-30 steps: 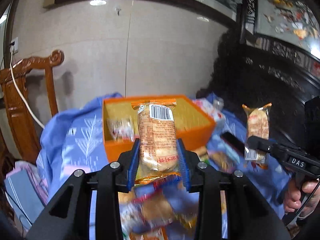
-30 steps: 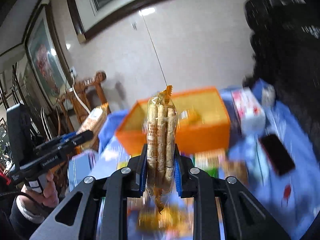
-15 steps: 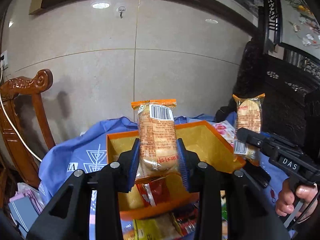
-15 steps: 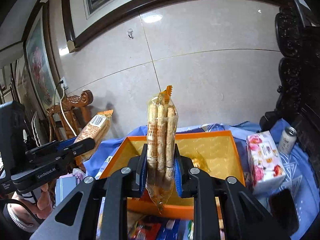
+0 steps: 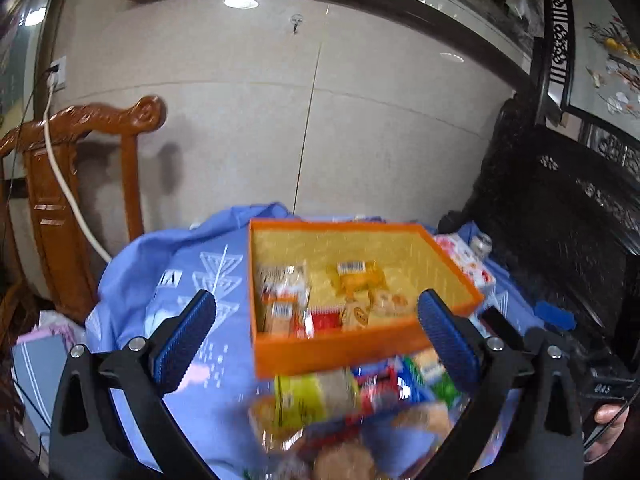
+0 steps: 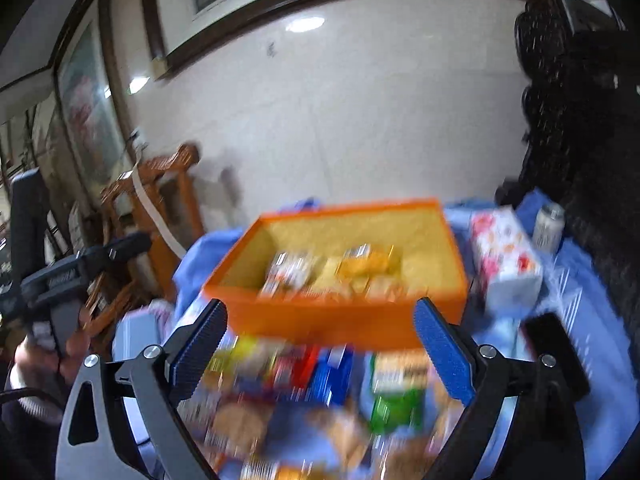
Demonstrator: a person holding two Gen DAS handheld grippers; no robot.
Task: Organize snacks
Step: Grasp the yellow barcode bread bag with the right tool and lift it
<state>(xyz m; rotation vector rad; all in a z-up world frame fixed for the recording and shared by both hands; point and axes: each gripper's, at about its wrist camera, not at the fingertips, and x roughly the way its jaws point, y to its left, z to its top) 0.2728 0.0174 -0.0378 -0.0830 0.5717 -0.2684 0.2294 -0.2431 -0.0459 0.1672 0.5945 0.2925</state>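
Note:
An orange box (image 5: 340, 350) with a yellow lining sits on the blue cloth; it also shows in the right wrist view (image 6: 332, 320). Several wrapped snacks (image 5: 320, 296) lie inside it, also seen in the right wrist view (image 6: 336, 272). More snack packets (image 5: 344, 400) lie blurred on the cloth in front of the box, and in the right wrist view (image 6: 320, 392). My left gripper (image 5: 316, 340) is open and empty, just short of the box. My right gripper (image 6: 320, 344) is open and empty, above the loose packets.
A floral tissue box (image 6: 504, 256) and a can (image 6: 548, 224) stand right of the orange box. A black phone (image 6: 556, 356) lies on the cloth. A wooden chair (image 5: 80, 184) stands at the left, dark carved furniture (image 5: 560, 216) at the right.
Both grippers have opened and let go of their snack packets, which now lie in the box. Both views have tilted downward and back, with motion blur.

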